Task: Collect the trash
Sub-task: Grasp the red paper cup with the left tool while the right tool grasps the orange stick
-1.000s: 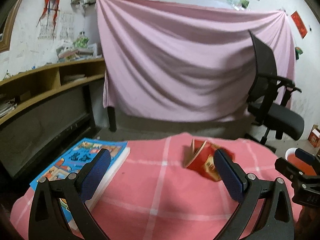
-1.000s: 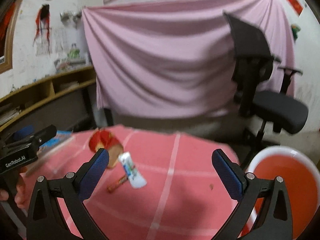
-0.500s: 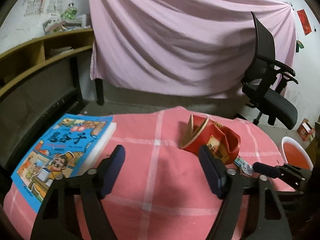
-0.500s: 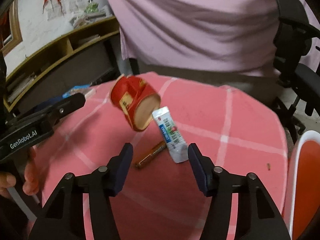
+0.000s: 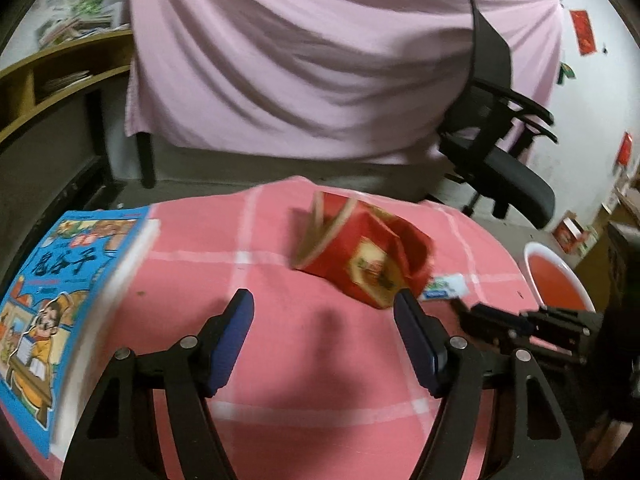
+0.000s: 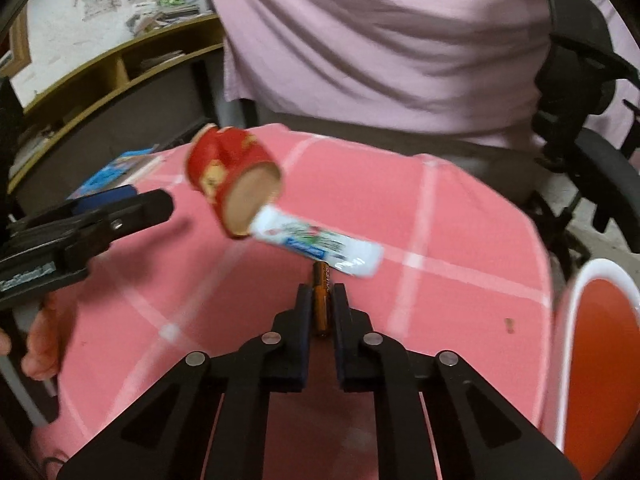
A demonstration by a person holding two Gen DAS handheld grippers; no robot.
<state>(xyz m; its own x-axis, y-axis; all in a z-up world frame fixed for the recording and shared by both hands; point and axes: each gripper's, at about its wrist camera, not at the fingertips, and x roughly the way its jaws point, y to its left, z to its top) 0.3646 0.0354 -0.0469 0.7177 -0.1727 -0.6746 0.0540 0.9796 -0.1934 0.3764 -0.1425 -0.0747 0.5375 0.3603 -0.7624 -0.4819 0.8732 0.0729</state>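
Right wrist view: right gripper (image 6: 322,308) clenched on battery (image 6: 322,300), long axis pointing straight away along the fingers, near end hidden; left gripper (image 5: 324,312) released.

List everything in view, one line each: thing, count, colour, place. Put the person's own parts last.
crushed paper cup: one, red, on its side mid-table
sachet: one, white, lying against the cup's mouth
battery: one, brown-orange, between the right gripper's fingers
book: one, blue cover, table's left edge
tablecloth: one, pink with white check, over the table
bin: one, red with white rim, beside the table's right
office chair: one, black, behind the table
hanging sheet: one, pink, back wall
shelf: one, wooden, left wall
left gripper: black, blue pads, open, short of the cup
right gripper: black, closed around the battery
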